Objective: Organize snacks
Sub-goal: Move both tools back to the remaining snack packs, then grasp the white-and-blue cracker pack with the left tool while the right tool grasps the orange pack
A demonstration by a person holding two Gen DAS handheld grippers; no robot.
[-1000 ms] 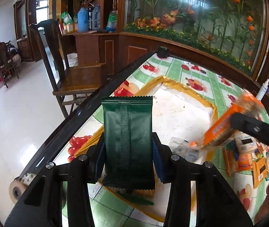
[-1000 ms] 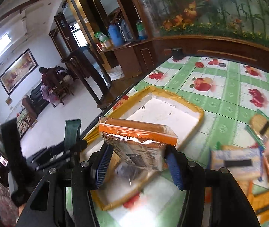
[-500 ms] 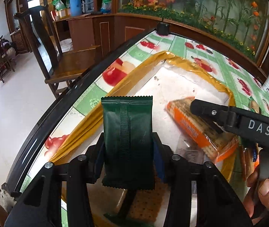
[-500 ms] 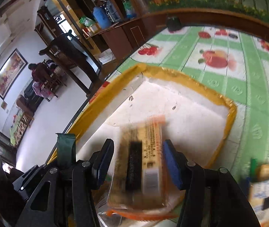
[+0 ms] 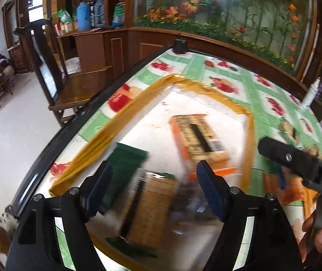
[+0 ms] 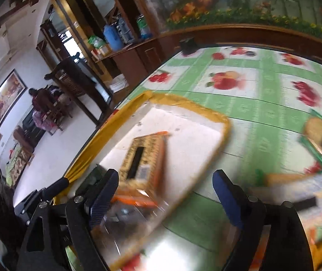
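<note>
A yellow-rimmed tray point(image 5: 106, 135) point(image 6: 183, 101) with a white floor lies on the table. An orange cracker packet point(image 5: 199, 140) point(image 6: 145, 160) rests flat in it. Nearer the tray's left side a dark green packet point(image 5: 124, 164) is blurred, beside a brown cracker packet with green edging point(image 5: 147, 205). My left gripper point(image 5: 154, 187) hangs over these two; its jaws are opening and the pads touch neither. My right gripper point(image 6: 166, 195) is opening too, the orange packet just beyond its left finger point(image 6: 106, 194), not pressed. The right gripper point(image 5: 296, 164) also shows at the tray's right edge.
Several loose snack packets point(image 6: 296, 192) and a green-wrapped cracker point(image 6: 319, 133) lie on the green fruit-print cloth right of the tray. The table's black edge point(image 5: 70, 131) runs close along the tray's left; a wooden chair point(image 5: 77, 90) stands beyond. A hand point(image 5: 314, 232) holds the right gripper.
Both grippers went from shut to open. The green packet left the left jaws and the orange packet left the right jaws; both now sit in the tray. The right gripper drew back.
</note>
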